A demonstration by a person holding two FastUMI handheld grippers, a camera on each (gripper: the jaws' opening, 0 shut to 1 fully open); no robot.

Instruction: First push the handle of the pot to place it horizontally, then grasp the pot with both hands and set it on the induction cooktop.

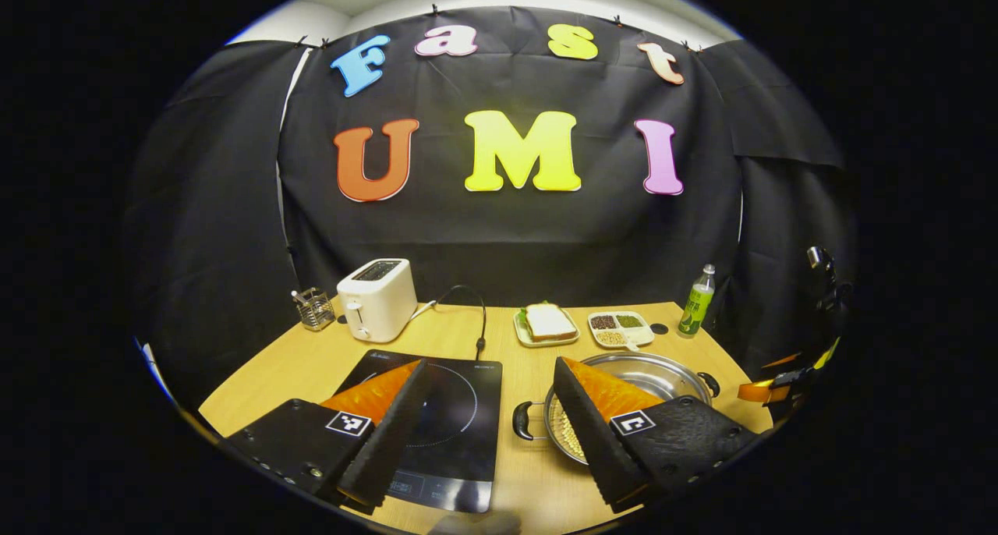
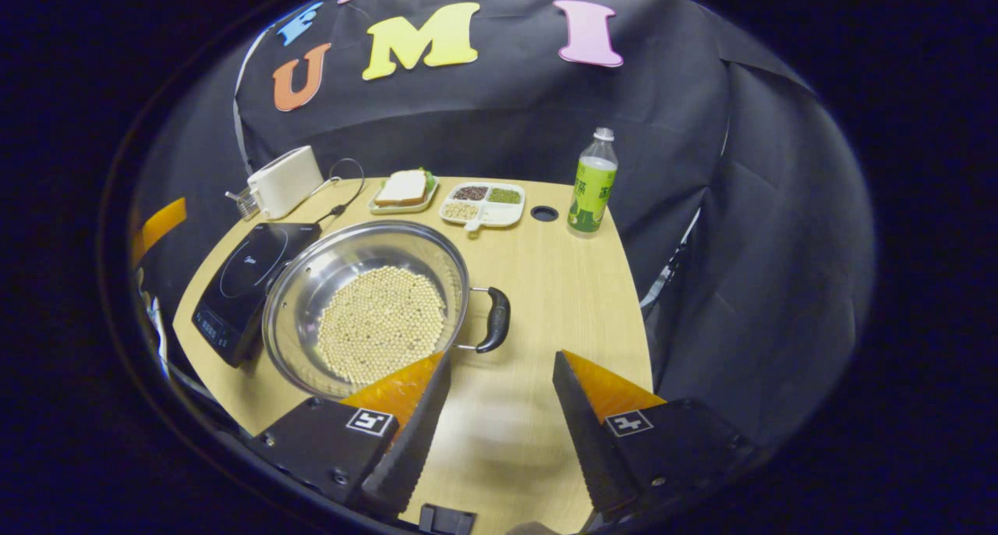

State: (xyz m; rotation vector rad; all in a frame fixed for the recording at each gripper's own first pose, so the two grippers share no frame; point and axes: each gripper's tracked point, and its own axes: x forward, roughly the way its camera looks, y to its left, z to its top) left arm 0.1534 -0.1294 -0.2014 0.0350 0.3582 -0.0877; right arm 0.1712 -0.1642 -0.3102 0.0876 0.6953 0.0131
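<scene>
A steel pot [image 1: 663,363] holding pale beans sits on the wooden table, just right of the black induction cooktop [image 1: 460,410]. Its black side handles [image 1: 524,422] point left and right. My left gripper [image 1: 491,367] is open above them, one finger over the cooktop and the other over the pot's near rim. In the right gripper view, the pot [image 2: 327,262] lies ahead to the left, with its near handle [image 2: 495,319] just beyond my open right gripper [image 2: 501,359]. Nothing is between those fingers. The cooktop [image 2: 245,278] lies left of the pot.
At the back of the table [image 1: 312,363] stand a white toaster [image 1: 376,299] with its cord, a wire holder [image 1: 314,309], a sandwich plate [image 1: 548,323], a divided tray of beans [image 1: 621,328] and a green bottle [image 1: 696,301]. The table edge falls away right of the bottle [image 2: 592,184].
</scene>
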